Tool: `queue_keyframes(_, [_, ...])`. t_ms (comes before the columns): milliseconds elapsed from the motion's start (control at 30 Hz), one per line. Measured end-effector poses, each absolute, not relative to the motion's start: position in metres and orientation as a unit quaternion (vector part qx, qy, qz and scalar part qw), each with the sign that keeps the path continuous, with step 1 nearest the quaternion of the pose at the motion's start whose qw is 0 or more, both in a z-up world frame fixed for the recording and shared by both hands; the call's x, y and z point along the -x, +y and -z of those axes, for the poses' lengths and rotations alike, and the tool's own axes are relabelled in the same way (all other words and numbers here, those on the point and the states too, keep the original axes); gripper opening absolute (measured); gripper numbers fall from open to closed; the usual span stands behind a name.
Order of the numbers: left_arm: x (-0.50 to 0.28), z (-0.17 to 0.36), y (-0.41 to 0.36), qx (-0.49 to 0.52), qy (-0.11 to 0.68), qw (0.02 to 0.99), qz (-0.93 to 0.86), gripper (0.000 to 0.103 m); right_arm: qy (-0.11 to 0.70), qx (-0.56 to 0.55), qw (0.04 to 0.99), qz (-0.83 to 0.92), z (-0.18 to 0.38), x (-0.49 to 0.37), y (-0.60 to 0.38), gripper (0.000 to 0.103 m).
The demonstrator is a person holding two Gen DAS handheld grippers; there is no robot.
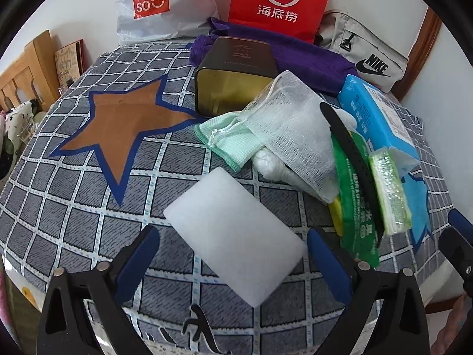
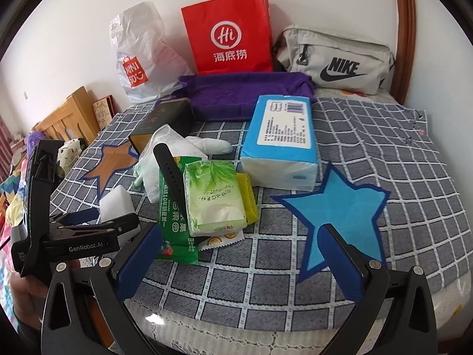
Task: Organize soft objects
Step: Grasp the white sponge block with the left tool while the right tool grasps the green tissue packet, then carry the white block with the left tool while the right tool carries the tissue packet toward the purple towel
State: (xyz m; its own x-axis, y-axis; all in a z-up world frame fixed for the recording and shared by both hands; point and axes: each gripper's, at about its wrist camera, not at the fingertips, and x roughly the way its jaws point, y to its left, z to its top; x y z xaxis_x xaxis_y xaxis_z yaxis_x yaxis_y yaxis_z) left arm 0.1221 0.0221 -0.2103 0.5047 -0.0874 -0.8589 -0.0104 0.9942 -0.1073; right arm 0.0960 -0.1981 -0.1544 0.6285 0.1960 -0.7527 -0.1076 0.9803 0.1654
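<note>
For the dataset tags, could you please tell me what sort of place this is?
Probably a bedroom at home: a checked bedsheet with star patches covers the surface, a wooden bed frame rises behind it, and shopping bags lean against the white wall.

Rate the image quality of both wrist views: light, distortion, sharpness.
Left wrist view: even daylight, soft shadows, strong fisheye bending the checked cloth, dark vignette corners; the white sponge is nearly washed out. Right wrist view: same bowing, brighter wall, mostly sharp; print on the blue tissue pack is too small to read.
</note>
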Motion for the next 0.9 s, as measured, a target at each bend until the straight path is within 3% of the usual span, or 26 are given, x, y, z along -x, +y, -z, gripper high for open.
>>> queue_keyframes(100, [-0.126, 0.216, 0.022, 0.048, 0.499, 0.865, 0.037, 0.087, 0.429, -0.059, 0.896, -0.096, 0.161, -0.109, -0.194, 0.102])
queue_keyframes(400, [-0.131, 0.216, 0.025, 0.043, 0.498, 0.865, 0.05, 0.086, 0.445, -0.071, 0.883, -0.133, 0.182, -0.141, -0.182, 0.098])
queue_keyframes(500, [-0.131, 0.218, 0.024, 0.039, 0.499, 0.864, 0.052, 0.086, 0.454, -0.079, 0.876, -0.147, 0.191, -0.148, -0.181, 0.087])
queue_keyframes(567, [-0.132, 0.218, 0.026, 0.042, 0.5, 0.864, 0.054, 0.086, 0.457, -0.083, 0.871, -0.16, 0.195, -0.15, -0.181, 0.065])
queue_keyframes(633, [-0.133, 0.218, 0.028, 0.047, 0.501, 0.862, 0.057, 0.086, 0.448, -0.078, 0.875, -0.167, 0.193, -0.147, -0.181, 0.054])
queue_keyframes(900, [-0.138, 0.219, 0.032, 0.034, 0.503, 0.863, 0.039, 0.08, 0.423, -0.077, 0.888, -0.165, 0.176, -0.123, -0.2, 0.054])
